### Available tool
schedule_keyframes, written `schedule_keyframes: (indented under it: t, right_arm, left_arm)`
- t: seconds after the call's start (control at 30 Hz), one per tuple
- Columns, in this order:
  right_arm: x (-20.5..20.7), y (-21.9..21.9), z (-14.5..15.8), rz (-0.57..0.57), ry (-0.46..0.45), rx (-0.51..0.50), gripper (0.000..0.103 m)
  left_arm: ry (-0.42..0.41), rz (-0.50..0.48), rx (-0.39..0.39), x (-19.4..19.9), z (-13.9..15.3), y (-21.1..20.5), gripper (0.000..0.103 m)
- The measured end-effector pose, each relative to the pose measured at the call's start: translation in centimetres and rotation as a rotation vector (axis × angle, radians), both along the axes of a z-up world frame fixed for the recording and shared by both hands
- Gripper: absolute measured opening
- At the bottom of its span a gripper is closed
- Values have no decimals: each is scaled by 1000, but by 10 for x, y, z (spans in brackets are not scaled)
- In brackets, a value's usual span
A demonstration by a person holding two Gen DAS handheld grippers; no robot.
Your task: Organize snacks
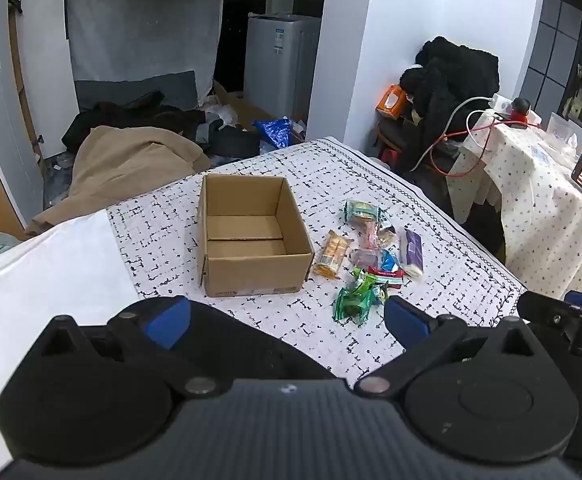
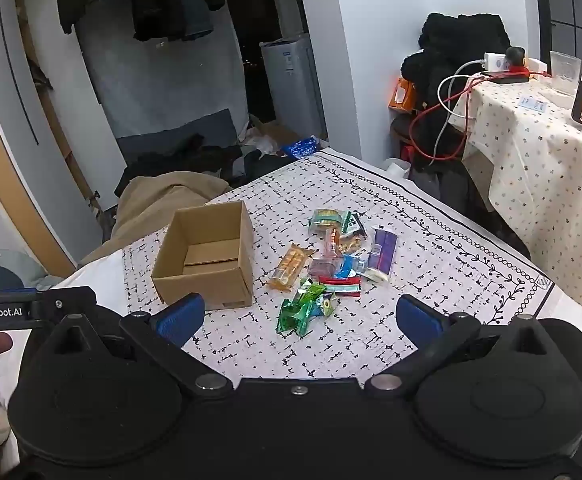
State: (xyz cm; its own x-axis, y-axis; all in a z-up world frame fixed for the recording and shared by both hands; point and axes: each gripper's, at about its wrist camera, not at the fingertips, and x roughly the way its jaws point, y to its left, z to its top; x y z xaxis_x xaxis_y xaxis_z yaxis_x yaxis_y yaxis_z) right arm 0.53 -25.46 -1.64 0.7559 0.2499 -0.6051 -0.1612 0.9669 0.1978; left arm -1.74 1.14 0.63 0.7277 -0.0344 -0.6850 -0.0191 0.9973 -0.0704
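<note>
We hold the left claw (image 1: 287,322) and the right claw (image 2: 299,320) released, fingers spread wide and gripping nothing, above the near edge of the surface (image 1: 331,176). Ahead of the left claw sits the cardboard box (image 1: 251,236). Ahead of the right claw, just right of the box, lies the snack pile (image 2: 331,264), its green packet (image 2: 303,310) nearest.
</note>
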Motion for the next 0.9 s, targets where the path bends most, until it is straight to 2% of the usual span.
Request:
schedule_keyframes:
  t: [0.9]
  right_arm:
    - [1, 6, 3, 14, 1, -3, 103]
  left_arm:
    - [-2, 10, -16, -1, -1, 3, 103]
